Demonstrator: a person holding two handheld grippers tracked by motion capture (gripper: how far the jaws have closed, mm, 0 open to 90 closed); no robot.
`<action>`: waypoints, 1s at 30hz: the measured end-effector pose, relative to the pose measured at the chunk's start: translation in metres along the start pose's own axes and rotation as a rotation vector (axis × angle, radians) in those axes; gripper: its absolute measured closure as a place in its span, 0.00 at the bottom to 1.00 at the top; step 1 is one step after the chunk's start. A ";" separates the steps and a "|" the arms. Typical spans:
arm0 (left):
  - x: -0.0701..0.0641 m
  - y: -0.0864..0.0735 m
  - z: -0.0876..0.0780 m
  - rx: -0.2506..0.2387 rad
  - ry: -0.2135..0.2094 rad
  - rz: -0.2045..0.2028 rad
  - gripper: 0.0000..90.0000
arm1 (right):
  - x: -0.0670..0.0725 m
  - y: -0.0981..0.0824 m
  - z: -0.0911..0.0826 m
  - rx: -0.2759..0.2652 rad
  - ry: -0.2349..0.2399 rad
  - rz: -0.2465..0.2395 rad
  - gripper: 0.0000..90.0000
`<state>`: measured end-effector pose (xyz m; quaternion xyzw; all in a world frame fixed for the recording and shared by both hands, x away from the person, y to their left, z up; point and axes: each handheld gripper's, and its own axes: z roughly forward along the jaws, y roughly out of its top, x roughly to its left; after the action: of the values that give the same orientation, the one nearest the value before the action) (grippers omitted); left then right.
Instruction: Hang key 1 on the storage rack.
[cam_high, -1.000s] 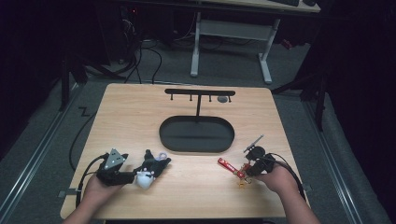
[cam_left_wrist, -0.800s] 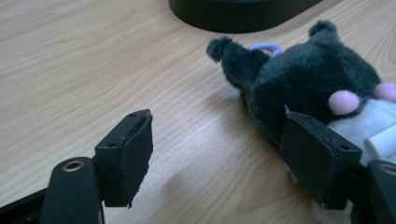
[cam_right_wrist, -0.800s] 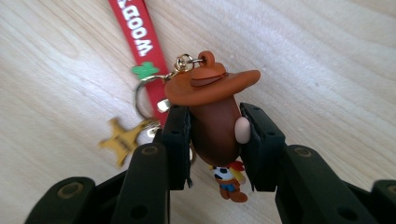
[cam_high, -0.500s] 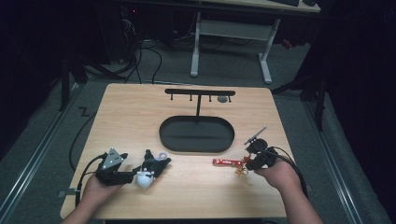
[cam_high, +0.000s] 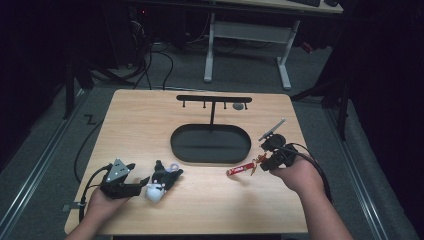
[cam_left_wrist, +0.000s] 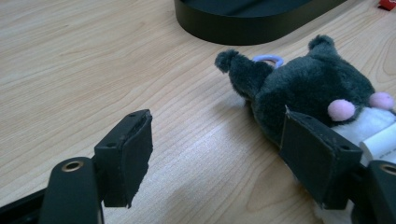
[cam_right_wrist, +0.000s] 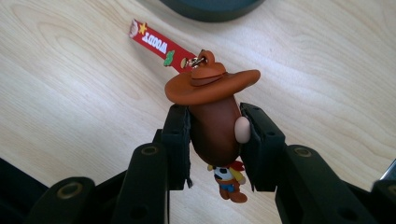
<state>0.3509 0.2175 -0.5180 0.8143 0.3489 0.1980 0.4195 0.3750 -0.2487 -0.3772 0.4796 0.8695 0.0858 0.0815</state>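
Taking the black oval tray (cam_high: 210, 143) at the middle of the desk (cam_high: 150, 120) as landmark: to its near left, the left tool (cam_high: 131, 183) rests on the wood with its jaws wide apart and nothing between them. Just beside its right jaw lies a dark grey plush toy (cam_left_wrist: 308, 88) with pink cheeks and a lilac loop. To the near right of the tray, the right tool (cam_right_wrist: 214, 140) is clamped on the head of a cowboy keychain figure (cam_right_wrist: 212, 119), whose red strap (cam_high: 240, 169) trails toward the tray.
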 end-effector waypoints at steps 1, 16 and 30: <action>0.000 0.000 0.000 0.004 -0.001 0.003 0.29 | 0.000 0.002 -0.003 -0.005 -0.002 -0.003 0.73; -0.001 0.001 0.001 0.007 -0.009 0.012 0.29 | -0.005 0.022 -0.035 -0.025 -0.038 0.017 0.73; -0.001 0.001 0.000 0.015 -0.004 0.009 0.30 | -0.011 0.044 -0.046 -0.045 -0.078 0.027 0.73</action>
<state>0.3507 0.2170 -0.5175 0.8193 0.3458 0.1957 0.4133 0.4063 -0.2382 -0.3217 0.4923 0.8570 0.0878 0.1248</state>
